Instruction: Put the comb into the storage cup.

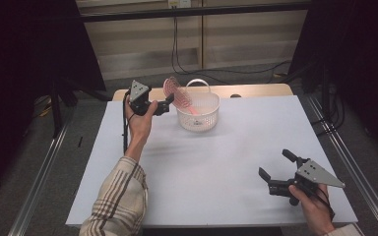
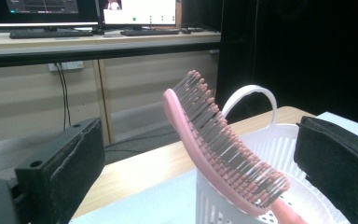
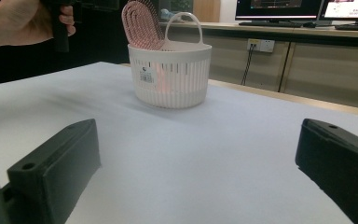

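- Hairbrush (image 1: 177, 96): pink plastic, bristled oval head, leaning handle-down in basket
- Basket (image 1: 204, 120): white slotted plastic, round, hoop handle
- Left gripper (image 1: 170, 102), right gripper (image 1: 277, 166): jaws spread, empty

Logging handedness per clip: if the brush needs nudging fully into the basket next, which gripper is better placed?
Left. The left gripper is open right beside the pink brush leaning out of the white basket; the right gripper, also open, sits far off at the table's near edge.

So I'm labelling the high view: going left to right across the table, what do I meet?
Left hand-held gripper → pink hairbrush → white basket → right hand-held gripper.
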Tool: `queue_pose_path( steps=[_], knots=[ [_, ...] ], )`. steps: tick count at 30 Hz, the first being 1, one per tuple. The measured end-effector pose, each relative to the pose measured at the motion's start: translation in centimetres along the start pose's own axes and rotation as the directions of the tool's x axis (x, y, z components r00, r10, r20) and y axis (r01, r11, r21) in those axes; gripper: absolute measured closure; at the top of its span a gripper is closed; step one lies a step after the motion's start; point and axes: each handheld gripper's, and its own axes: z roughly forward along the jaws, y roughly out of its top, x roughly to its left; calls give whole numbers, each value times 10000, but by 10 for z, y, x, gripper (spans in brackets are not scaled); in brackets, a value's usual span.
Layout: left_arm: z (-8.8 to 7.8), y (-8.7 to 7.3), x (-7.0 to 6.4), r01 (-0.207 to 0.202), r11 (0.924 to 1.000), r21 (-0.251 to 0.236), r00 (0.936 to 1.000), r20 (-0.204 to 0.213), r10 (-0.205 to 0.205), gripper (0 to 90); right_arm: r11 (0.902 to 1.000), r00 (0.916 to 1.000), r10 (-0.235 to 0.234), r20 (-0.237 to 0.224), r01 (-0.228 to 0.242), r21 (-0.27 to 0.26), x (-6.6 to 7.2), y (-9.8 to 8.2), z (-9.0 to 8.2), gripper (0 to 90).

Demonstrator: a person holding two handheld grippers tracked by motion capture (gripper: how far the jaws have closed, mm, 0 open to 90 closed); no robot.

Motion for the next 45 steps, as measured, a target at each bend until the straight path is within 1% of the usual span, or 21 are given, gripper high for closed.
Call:
queue_pose_path(
  steps=[1, 5, 10, 12, 13, 17, 19, 25, 26, 28, 29, 30, 31, 32, 33, 34, 36, 39, 42, 44, 45],
  knots=[
    [-2, 0, 0, -111, 9999, 42, 9999, 21, 111, 21, 10000, 10000, 7, 6, -7, -9, 0, 0, 0, 0],
    [-6, -1, -2, 57, 10000, -36, 9999, 93, -57, 22, 10000, 10000, 28, 23, -28, -46, -1, -1, 0, 0],
    [-11, 1, -4, -56, 10000, 22, 10000, 79, 56, 28, 10000, 10000, -6, 49, 6, -54, -1, 0, 0, 0],
    [-13, 3, -7, 222, 9998, 14, 9997, 134, -222, 33, 10000, 10000, 12, 66, -12, -70, -1, 0, -1, 0],
    [-14, 4, -8, 190, 9998, 7, 9995, 240, -190, 32, 10000, 10000, 27, 81, -27, -62, -1, -1, -1, 0],
    [-21, 3, -14, -100, 9999, -81, 9995, 304, 103, 23, 10000, 10000, 4, 74, -3, -59, -2, 0, -2, 0],
    [-25, 2, -15, -204, 9997, -145, 9995, 229, 207, 23, 10000, 10000, -25, 61, 26, -29, -1, 0, -2, 0],
    [-36, -5, -15, -214, 9997, -111, 9996, 200, 216, 20, 10000, 9999, 4, 114, -3, -74, -2, 0, -2, 0],
    [-39, -6, -16, -176, 9997, -153, 9997, 139, 178, 21, 10000, 9999, 13, 106, -12, -75, -2, -1, -2, 0],
    [-46, -5, -20, -408, 9984, -397, 9991, -164, 402, 22, 10000, 10000, 9, 95, -9, -53, -2, -1, -2, 0],
    [-47, -4, -22, -167, 9985, -531, 9998, 64, 171, 21, 10000, 10000, 13, 89, -12, -47, -2, -1, -1, 0],
    [-49, -3, -22, 282, 9976, -638, 9989, 382, -258, 21, 10000, 10000, 11, 71, -11, -48, -2, -1, -1, 0],
    [-51, -3, -23, 551, 9961, -694, 9976, 452, -521, 21, 10000, 10000, 4, 70, -3, -49, -2, -1, -1, 0],
    [-52, -3, -25, 409, 9963, -761, 9988, 301, -387, 21, 10000, 10000, -42, 83, 42, -40, -2, 0, -1, 0],
    [-54, -3, -26, 13, 9974, -726, 9998, 198, 1, 21, 10000, 10000, -54, 69, 54, -61, -1, 0, -1, 0],
    [-55, -3, -28, -136, 9977, -665, 9997, 190, 149, 21, 9999, 10000, -61, 78, 62, -80, -1, 0, -1, 0],
    [-59, -4, -30, -130, 9979, -636, 9993, 330, 151, 21, 9999, 9999, -81, 106, 82, -74, -1, 1, -2, 0],
    [-65, -6, -33, -246, 9981, -570, 9994, 211, 258, 22, 9999, 9999, -92, 129, 93, -71, 0, 1, -2, 0],
    [-72, -7, -35, 18, 9985, -540, 10000, 7, -17, 27, 9998, 9998, -159, 103, 160, -70, 2, 2, -2, 0],
    [-75, -8, -35, -322, 9987, -404, 9994, -138, 317, 28, 9998, 9998, -160, 71, 160, -95, 3, 2, -1, 0],
    [-77, -9, -36, -241, 9988, -429, 9997, -85, 238, 28, 9999, 9998, -150, 91, 150, -68, 3, 2, -1, 0]
  ],
)
